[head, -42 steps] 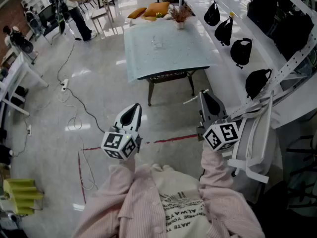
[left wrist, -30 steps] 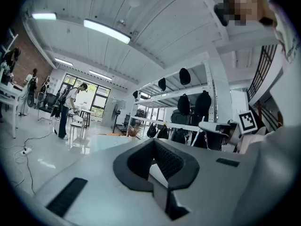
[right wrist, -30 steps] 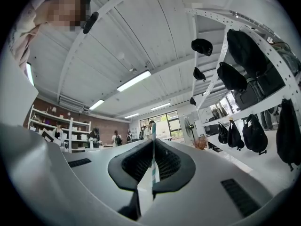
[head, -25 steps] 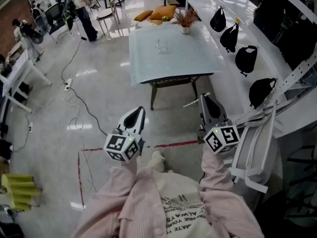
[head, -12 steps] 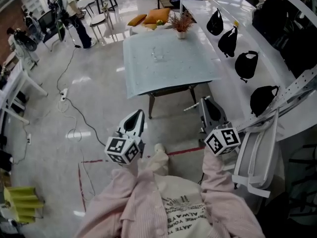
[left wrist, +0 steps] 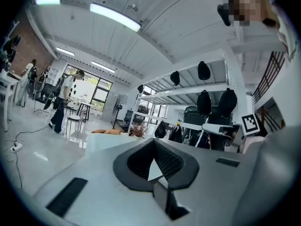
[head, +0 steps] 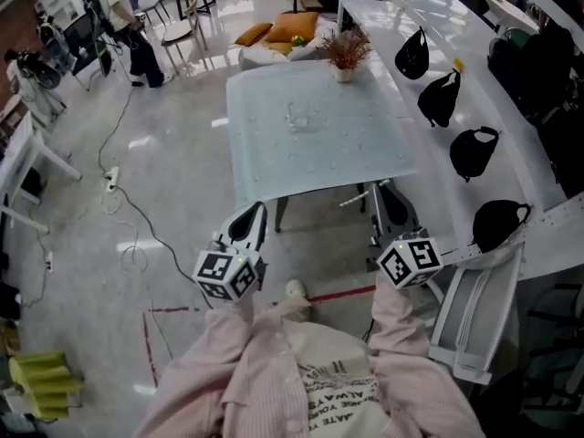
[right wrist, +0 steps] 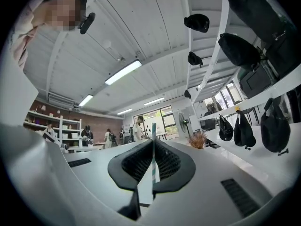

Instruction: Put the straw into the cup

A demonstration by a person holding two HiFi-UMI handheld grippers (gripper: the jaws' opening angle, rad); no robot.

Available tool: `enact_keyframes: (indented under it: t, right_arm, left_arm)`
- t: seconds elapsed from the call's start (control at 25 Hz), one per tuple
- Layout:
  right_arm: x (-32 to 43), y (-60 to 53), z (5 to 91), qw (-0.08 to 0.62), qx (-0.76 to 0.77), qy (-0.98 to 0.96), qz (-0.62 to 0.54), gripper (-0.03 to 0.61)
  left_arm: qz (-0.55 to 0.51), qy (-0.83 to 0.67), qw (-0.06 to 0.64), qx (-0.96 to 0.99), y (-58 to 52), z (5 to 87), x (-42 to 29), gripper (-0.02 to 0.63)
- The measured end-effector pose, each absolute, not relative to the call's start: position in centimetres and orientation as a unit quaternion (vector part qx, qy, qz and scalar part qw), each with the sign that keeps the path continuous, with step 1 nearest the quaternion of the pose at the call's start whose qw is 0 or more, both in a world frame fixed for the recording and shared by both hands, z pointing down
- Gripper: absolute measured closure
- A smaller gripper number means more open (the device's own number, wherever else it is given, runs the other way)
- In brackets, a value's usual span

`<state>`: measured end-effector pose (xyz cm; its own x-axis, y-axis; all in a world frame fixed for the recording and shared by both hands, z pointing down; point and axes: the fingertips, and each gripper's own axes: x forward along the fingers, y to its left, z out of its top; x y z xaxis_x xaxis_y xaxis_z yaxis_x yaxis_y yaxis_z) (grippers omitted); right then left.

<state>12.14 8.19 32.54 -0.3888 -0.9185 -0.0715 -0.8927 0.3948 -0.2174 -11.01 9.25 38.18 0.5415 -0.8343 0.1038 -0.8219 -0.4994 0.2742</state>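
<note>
A clear cup (head: 297, 114) stands near the middle of the glass-topped table (head: 365, 158). In the head view my right gripper (head: 387, 196) is held just short of the table's near right corner. It is shut on a thin pale straw (head: 354, 201) that sticks out to its left. In the right gripper view the straw (right wrist: 153, 131) stands upright between the closed jaws of the right gripper (right wrist: 153, 142). My left gripper (head: 248, 219) hangs by the near left edge, shut and empty. The left gripper (left wrist: 154, 145) shows nothing between its jaws in its own view.
A small pot of dried plants (head: 345, 55) stands at the table's far edge, with orange cushions (head: 292, 24) behind it. Black bags (head: 438, 99) hang along the white shelving on the right. A white chair (head: 474, 313) is close by my right side. Cables (head: 128, 208) cross the floor; people (head: 114, 12) stand far left.
The table has come nearer in the head view, and both grippers have moved forward up to its near edge. The straw stays in the right gripper.
</note>
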Motion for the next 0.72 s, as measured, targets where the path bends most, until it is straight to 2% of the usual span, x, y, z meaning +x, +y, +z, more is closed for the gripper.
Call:
enact_keyframes:
  t: [0.72]
  right_arm:
    - [11.4,-3.1,35.0,0.08,-0.562,0.819,-0.085,0.569]
  left_arm:
    - [-0.012,-0.453,0.172,0.874,-2.2,41.2,-10.8,0.614]
